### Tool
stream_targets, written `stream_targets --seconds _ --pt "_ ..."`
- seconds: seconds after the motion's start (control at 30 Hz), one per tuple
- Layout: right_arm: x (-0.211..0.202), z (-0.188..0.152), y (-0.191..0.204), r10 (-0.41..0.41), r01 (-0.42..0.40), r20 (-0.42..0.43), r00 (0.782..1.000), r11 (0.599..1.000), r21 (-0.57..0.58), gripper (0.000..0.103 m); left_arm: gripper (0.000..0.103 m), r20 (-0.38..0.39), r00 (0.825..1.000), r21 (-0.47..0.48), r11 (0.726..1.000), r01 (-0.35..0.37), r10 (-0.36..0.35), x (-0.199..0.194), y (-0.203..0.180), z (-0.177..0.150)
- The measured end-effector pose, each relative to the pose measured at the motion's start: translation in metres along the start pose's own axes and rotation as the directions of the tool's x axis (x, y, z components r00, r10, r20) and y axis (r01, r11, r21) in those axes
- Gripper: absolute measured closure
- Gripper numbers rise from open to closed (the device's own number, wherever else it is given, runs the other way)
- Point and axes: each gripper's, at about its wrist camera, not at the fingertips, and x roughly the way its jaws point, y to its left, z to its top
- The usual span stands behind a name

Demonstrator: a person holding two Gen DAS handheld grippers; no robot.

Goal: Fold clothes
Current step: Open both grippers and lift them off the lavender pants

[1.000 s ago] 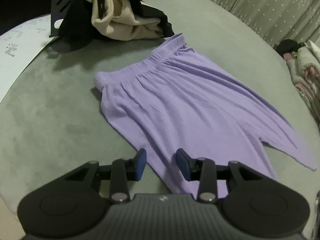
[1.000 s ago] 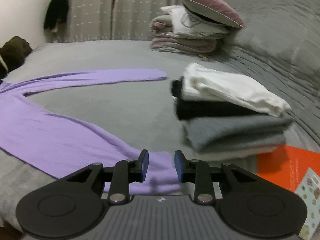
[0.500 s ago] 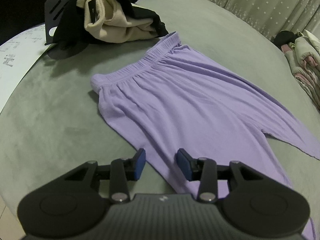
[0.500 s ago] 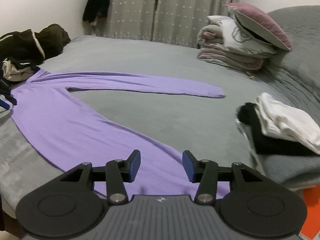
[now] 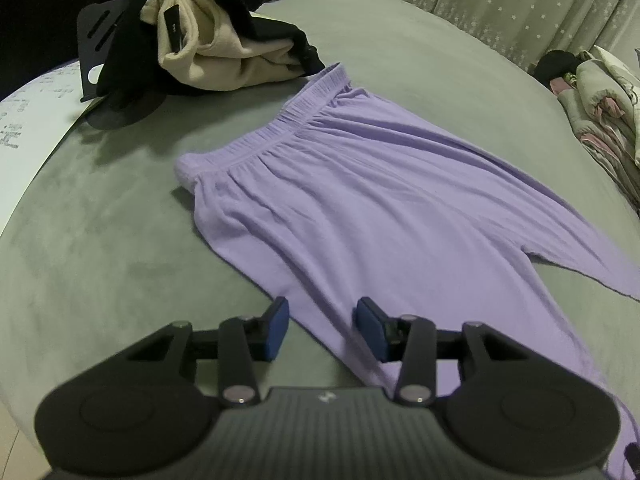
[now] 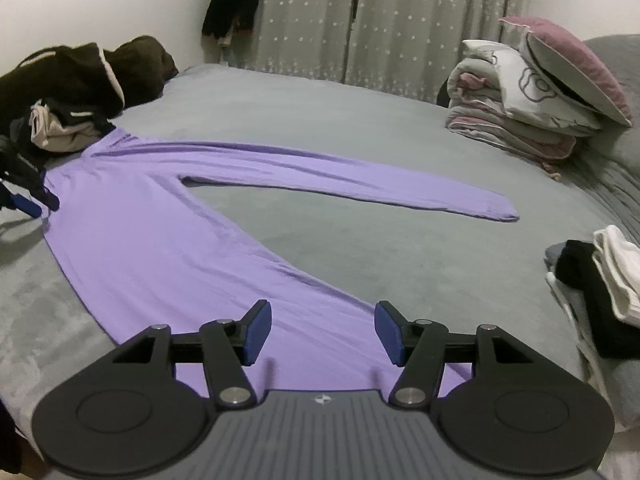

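**Purple pants spread flat, both claws open above them**

The purple pants (image 5: 360, 208) lie flat on the grey bed (image 5: 100, 240), waistband toward a heap of black and beige clothes (image 5: 208, 40), the two legs splayed apart in a V.

The left claw (image 5: 322, 330) hangs over the near side edge of the pants below the waistband, its blue pads parted and gripping nothing; the edge of the fabric runs between the fingers.

The right claw (image 6: 322, 332) stands wide open over the lower end of the near leg, holding nothing. The far leg (image 6: 360, 184) stretches away across the bed. A stack of folded clothes (image 6: 600, 292) sits just to the right, and bedding with a pillow (image 6: 532, 92) lies farther back.
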Motion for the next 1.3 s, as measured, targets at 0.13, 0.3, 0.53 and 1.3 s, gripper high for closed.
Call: stream_targets --seconds 0.13,0.3,0.53,1.3 --pt "0.015 -0.006 -0.001 -0.022 0.023 -0.044 0.999 1.0 0.011 0.045 0.058 -0.013 1.0 -0.02 1.0 0.018 -0.018 -0.001 0.002 0.002" --pt "0.025 -0.011 -0.004 -0.025 0.03 -0.077 0.997 0.998 0.06 0.044 0.057 -0.021 0.999 -0.032 0.999 0.034 -0.034 -0.003 0.005 0.003" --pt "0.018 -0.014 0.001 -0.055 0.062 -0.075 0.996 0.994 0.093 0.037 0.057 -0.031 0.998 -0.059 0.997 0.057 -0.059 -0.005 0.016 0.005" --pt "-0.01 0.003 0.029 0.063 -0.051 -0.038 0.997 0.964 0.26 0.036 0.051 -0.042 0.996 -0.112 0.991 0.075 -0.08 -0.006 0.034 0.013"
